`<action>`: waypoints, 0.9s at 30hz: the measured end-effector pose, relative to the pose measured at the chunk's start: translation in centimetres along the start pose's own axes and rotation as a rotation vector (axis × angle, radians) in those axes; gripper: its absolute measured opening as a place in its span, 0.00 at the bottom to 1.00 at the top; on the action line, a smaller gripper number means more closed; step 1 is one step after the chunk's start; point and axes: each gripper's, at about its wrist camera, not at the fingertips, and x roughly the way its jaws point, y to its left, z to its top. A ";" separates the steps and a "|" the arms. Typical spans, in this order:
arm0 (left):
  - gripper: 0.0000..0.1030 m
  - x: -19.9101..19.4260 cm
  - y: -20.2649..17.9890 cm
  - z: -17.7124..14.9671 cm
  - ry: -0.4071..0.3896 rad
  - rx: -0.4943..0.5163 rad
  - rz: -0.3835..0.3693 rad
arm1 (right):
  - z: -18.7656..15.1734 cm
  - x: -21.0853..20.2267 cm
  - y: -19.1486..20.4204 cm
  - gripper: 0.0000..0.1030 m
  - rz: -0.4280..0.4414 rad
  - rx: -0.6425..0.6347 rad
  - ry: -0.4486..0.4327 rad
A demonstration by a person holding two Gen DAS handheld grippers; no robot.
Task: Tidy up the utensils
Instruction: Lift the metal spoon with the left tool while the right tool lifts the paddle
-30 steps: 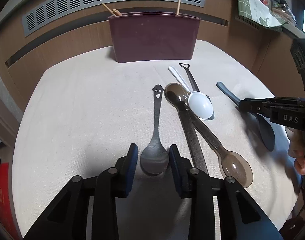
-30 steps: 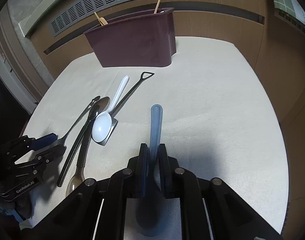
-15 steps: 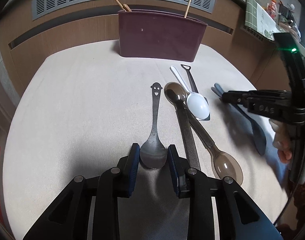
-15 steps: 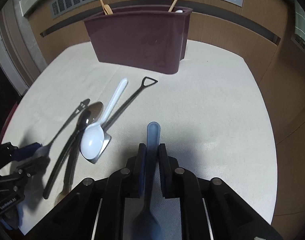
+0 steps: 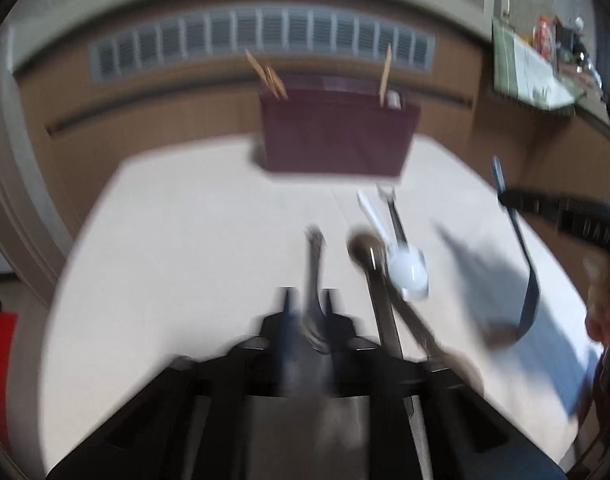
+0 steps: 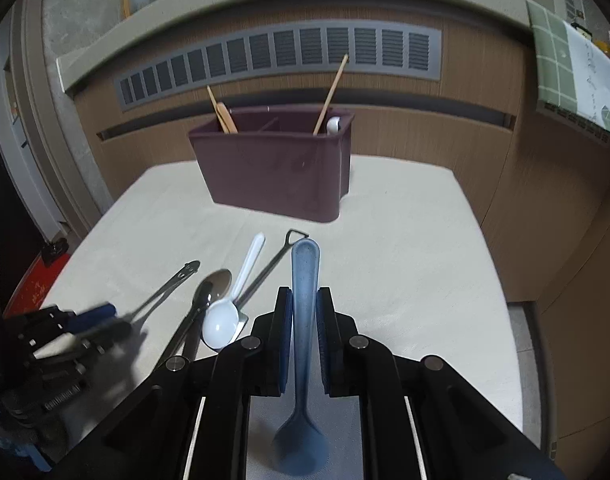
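My right gripper [image 6: 305, 300] is shut on a blue plastic spoon [image 6: 304, 280] and holds it in the air, handle pointing toward the maroon utensil caddy [image 6: 277, 172]. In the blurred left wrist view my left gripper [image 5: 310, 304] is shut on the bowl of a dark metal smiley spoon [image 5: 314, 264], its handle pointing toward the caddy [image 5: 333, 142]. The right gripper with the blue spoon [image 5: 523, 264] shows at that view's right. The left gripper [image 6: 105, 320] shows at the left of the right wrist view.
A white spoon [image 6: 233, 300], a black slotted utensil [image 6: 273, 264] and two more long spoons [image 6: 201, 308] lie on the beige tabletop [image 6: 405, 260]. The caddy holds wooden sticks [image 6: 331, 92] and a white item. Wood-panel walls surround the table.
My left gripper has closed on the smiley spoon's bowl and is moving fast. My right gripper has lifted the blue spoon higher above the table.
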 end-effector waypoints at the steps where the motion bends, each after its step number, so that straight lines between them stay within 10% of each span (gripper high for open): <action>1: 0.06 -0.8 0.4 0.6 -0.035 -0.008 0.001 | 0.1 -0.3 0.0 0.11 0.001 0.001 -0.011; 9: 0.09 -1.7 2.7 0.8 0.006 -0.042 -0.073 | -0.1 -0.8 0.1 0.11 0.013 0.010 -0.033; 13: 0.47 0.1 1.6 -1.8 0.095 -0.029 -0.125 | -0.4 0.0 -0.4 0.11 0.045 0.034 0.008; 27: 0.48 3.0 -0.6 -3.0 0.184 0.002 -0.028 | -1.3 0.2 -0.3 0.11 0.067 0.048 0.021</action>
